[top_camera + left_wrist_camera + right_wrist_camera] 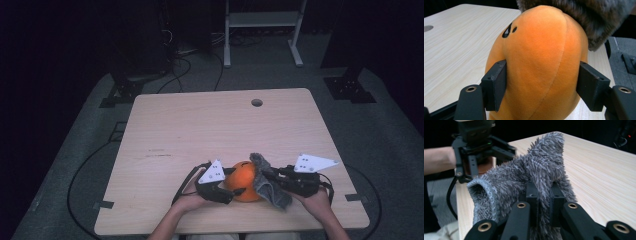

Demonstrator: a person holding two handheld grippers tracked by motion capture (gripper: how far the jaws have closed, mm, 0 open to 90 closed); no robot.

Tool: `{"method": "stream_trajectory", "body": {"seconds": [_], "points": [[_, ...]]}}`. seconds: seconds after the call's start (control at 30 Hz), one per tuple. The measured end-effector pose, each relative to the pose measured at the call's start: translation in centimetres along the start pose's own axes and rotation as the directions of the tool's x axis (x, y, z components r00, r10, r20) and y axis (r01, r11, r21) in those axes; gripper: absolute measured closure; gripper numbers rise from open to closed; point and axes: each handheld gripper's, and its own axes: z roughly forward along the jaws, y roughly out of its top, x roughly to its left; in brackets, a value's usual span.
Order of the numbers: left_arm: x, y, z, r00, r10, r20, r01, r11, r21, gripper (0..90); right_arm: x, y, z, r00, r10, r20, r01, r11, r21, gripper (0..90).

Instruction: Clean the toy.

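Observation:
An orange plush toy (245, 181) with a small black mark near its top sits close to the table's front edge. My left gripper (234, 184) is shut on it; in the left gripper view both pads (496, 83) press into the sides of the toy (539, 62). A shaggy grey cloth (269, 181) lies against the toy's right side. My right gripper (272, 176) is shut on a fold of the cloth (524, 180), with the jaws almost together around it (543, 200). The cloth's grey fur (584, 17) hangs over the toy's top in the left gripper view.
The light wooden table (200, 130) has a round cable hole (257, 102) near its far edge. Beyond the table, cables and a white frame (262, 30) stand on the dark floor. The left gripper's body (477, 145) looms behind the cloth in the right gripper view.

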Motion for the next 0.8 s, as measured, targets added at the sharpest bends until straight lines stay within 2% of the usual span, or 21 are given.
{"method": "stream_trajectory", "body": {"seconds": [0.07, 0.13, 0.23, 0.27, 0.33, 0.4, 0.47, 0.5, 0.6, 0.63, 0.67, 0.77, 0.8], "points": [[0.2, 0.0, -0.1, 0.9997, -0.023, -0.003, 0.023, 0.9997, -0.011, 31.5, -0.2, -0.3, 0.2, 0.9999, 0.012, 0.006, -0.012, 1.0, 0.007, 81.2], [0.3, 0.1, -0.2, 0.9991, -0.043, 0.001, 0.043, 0.9989, -0.02, 32.8, -0.9, -0.7, 0.2, 0.9986, 0.03, 0.043, -0.031, 0.999, 0.031, 81.2], [0.1, 0.1, -0.1, 0.9993, -0.034, -0.013, 0.034, 0.9987, -0.037, 33.6, -1.2, -1.0, -0.3, 0.9967, 0.045, 0.067, -0.047, 0.998, 0.036, 81.2], [0.1, 0.2, -0.2, 0.9994, -0.03, -0.02, 0.029, 0.9986, -0.045, 33.7, -1.0, -0.7, -0.6, 0.9973, 0.034, 0.064, -0.035, 0.999, 0.017, 81.2], [0.2, 0.2, -0.1, 0.9985, -0.053, -0.015, 0.052, 0.997, -0.057, 34.4, -0.2, 0.1, -1.0, 0.9996, 0.013, 0.026, -0.012, 0.999, -0.036, 81.2], [0.4, 0.2, 0.0, 0.996, -0.088, -0.009, 0.088, 0.9935, -0.073, 35.3, 0.6, 0.8, -0.8, 0.9997, -0.025, -0.002, 0.025, 0.999, -0.046, 81.2], [0.4, 0.3, -0.1, 0.994, -0.109, -0.005, 0.108, 0.9904, -0.086, 36.3, 1.2, 0.9, -0.2, 0.9987, -0.05, -0.007, 0.05, 0.998, -0.028, 81.1], [0.3, 0.4, -0.3, 0.9887, -0.15, 0.003, 0.149, 0.9817, -0.119, 36.9, 1.2, 0.8, 0.0, 0.9984, -0.057, -0.002, 0.057, 0.998, -0.023, 81.1], [0.5, 0.7, -1.1, 0.9799, -0.197, 0.036, 0.2, 0.9656, -0.166, 37.9, 0.3, 0.4, -0.4, 0.9992, -0.026, 0.032, 0.026, 1.0, -0.014, 81.2], [0.6, 0.8, -1.2, 0.9801, -0.195, 0.039, 0.199, 0.9657, -0.167, 38.0, 0.1, 0.2, -0.6, 0.9988, -0.015, 0.046, 0.016, 1.0, -0.009, 81.2], [0.6, 0.9, -1.2, 0.9818, -0.187, 0.032, 0.19, 0.9684, -0.162, 38.0, 0.2, 0.2, -0.8, 0.9992, -0.013, 0.038, 0.014, 1.0, -0.021, 81.2], [0.5, 0.6, -0.7, 0.9822, -0.187, 0.022, 0.188, 0.9736, -0.129, 38.3, 1.0, 0.8, -0.7, 0.9993, -0.038, 0.001, 0.038, 0.999, -0.039, 81.2], [0.3, 0.6, -0.5, 0.9842, -0.176, 0.017, 0.177, 0.9769, -0.12, 38.2, 1.3, 1.0, -0.3, 0.9987, -0.052, -0.002, 0.051, 0.998, -0.028, 81.2]]}}
